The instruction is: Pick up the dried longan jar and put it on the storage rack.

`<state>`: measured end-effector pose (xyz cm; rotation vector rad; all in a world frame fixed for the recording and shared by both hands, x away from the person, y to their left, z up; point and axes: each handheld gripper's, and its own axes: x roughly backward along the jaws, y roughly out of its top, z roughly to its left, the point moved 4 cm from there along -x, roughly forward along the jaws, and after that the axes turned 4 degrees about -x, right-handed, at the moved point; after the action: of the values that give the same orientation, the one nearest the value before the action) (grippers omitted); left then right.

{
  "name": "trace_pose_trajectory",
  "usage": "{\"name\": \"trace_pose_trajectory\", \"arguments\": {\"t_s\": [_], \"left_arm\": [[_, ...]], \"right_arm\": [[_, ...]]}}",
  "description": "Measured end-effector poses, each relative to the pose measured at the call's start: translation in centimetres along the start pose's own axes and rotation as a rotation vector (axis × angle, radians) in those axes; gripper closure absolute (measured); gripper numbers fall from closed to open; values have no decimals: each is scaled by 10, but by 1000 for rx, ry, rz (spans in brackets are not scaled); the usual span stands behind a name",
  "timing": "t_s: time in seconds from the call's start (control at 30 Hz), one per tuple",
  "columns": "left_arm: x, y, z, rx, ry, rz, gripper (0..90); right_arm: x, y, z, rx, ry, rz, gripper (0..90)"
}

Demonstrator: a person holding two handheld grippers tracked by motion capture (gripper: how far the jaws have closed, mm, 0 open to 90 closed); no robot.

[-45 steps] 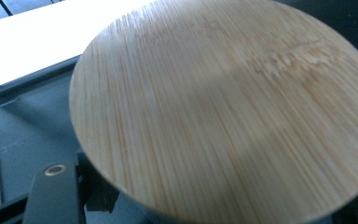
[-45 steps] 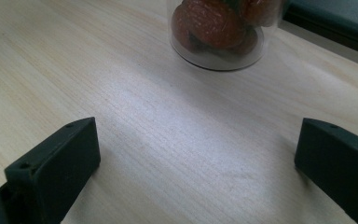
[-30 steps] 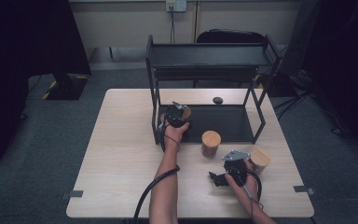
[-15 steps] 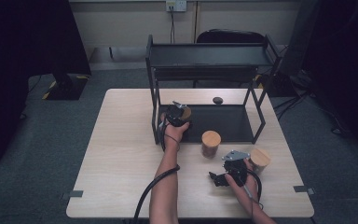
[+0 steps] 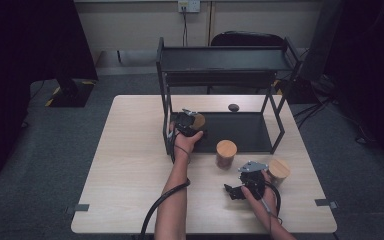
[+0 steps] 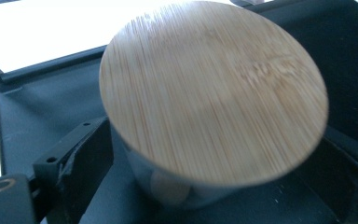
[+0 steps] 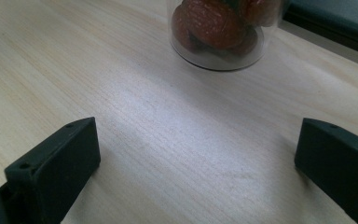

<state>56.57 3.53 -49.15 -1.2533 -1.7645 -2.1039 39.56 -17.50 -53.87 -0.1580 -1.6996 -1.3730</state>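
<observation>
1. The left claw (image 5: 194, 121) sits at the front left corner of the black rack (image 5: 225, 59), on its bottom tray, with a bamboo-lidded jar (image 6: 213, 91) right between its jaws.
2. Those jaws have just been opening; in the left gripper view they stand a little off the glass on either side, so the jar rests on the dark tray rather than in a grip.
3. The right claw (image 5: 236, 192) is low over the table (image 5: 130, 165) near the front edge, jaws spread wide with bare wood between them.
4. Just ahead of it in the right gripper view stands a glass jar (image 7: 223, 32) of reddish-brown pieces, untouched.
5. From above, two lidded jars stand on the table: one (image 5: 226, 153) in front of the rack, another (image 5: 279, 171) just beside the right hand.
</observation>
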Motion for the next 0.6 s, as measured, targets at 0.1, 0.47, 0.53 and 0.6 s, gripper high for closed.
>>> {"name": "trace_pose_trajectory", "arguments": {"t_s": [0.1, 0.47, 0.53, 0.6], "left_arm": [[5, -2, 0, 1, -9, -5, 74], [19, -11, -6, 9, -48, -18, 71], [21, -12, -7, 6, -55, -23, 72], [23, -13, -9, 9, -59, -26, 73]], "right_arm": [[0, 0, 0, 0, 0, 0, 0], [0, 0, 0, 0, 0, 0, 0], [0, 0, 0, 1, 0, 0, 0], [0, 0, 0, 1, 0, 0, 0]]}}
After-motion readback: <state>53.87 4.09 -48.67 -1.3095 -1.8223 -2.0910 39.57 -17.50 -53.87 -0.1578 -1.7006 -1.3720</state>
